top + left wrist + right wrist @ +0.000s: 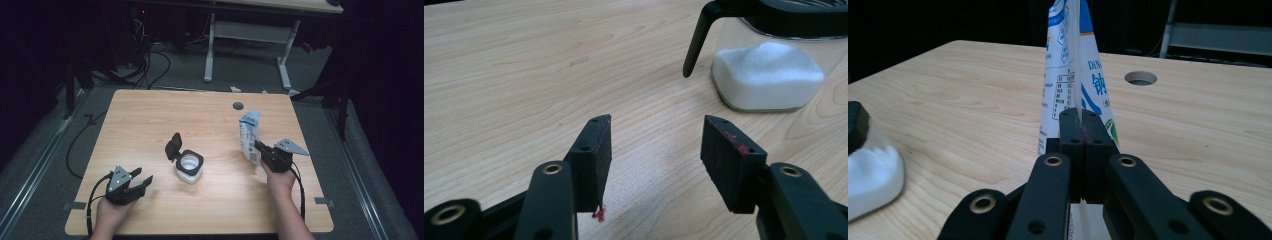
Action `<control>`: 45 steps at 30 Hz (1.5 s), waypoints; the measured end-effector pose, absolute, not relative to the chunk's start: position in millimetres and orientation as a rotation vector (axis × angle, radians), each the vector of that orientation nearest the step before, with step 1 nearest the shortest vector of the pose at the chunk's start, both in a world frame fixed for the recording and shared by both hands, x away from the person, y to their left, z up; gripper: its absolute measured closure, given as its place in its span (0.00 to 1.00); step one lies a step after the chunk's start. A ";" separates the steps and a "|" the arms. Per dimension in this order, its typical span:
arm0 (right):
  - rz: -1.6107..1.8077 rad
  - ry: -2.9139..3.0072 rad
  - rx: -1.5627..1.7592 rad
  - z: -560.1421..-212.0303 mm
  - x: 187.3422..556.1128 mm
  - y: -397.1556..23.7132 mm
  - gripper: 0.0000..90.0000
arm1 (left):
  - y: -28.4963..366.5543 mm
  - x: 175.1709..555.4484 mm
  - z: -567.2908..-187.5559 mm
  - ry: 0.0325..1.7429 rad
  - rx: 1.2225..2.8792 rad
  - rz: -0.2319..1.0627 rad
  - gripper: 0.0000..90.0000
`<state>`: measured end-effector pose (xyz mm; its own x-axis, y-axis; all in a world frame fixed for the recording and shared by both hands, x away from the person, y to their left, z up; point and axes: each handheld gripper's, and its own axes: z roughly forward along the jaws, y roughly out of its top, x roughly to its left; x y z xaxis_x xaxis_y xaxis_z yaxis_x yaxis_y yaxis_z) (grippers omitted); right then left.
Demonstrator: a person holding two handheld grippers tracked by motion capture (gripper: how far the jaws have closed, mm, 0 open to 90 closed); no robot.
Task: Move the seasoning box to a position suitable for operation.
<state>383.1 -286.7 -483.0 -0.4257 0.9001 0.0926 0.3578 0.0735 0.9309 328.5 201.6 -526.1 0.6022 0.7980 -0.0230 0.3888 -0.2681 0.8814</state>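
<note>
The right gripper (pixel 261 148) is pinching the white-and-blue pouch (pixel 249 134) between fully closed fingers, keeping it upright for pouring; the left gripper (pixel 141 180) is waiting half-open and empty, with the open jar (pixel 190 166) ahead of its fingers on the bench (pixel 150 120).

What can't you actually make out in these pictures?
- Bag: its small print is too small to read in the high view; in the right gripper view the right gripper covers its lower edge.
- Jar: in the left gripper view the frame's top cuts off its lid.
- Left gripper: the jar's far side is hidden from it.
</note>
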 end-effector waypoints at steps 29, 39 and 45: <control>1.300 1.866 1.249 -491.2 367.7 -293.3 0.95 | 202.6 326.5 -520.7 0.938 1.868 0.542 0.52; 1.260 1.888 1.247 -491.3 365.2 -291.2 0.87 | 201.9 327.2 -522.2 0.940 1.879 0.535 0.51; 1.244 1.883 1.263 -491.4 364.9 -289.8 0.72 | 201.8 327.4 -522.6 0.942 1.878 0.536 0.51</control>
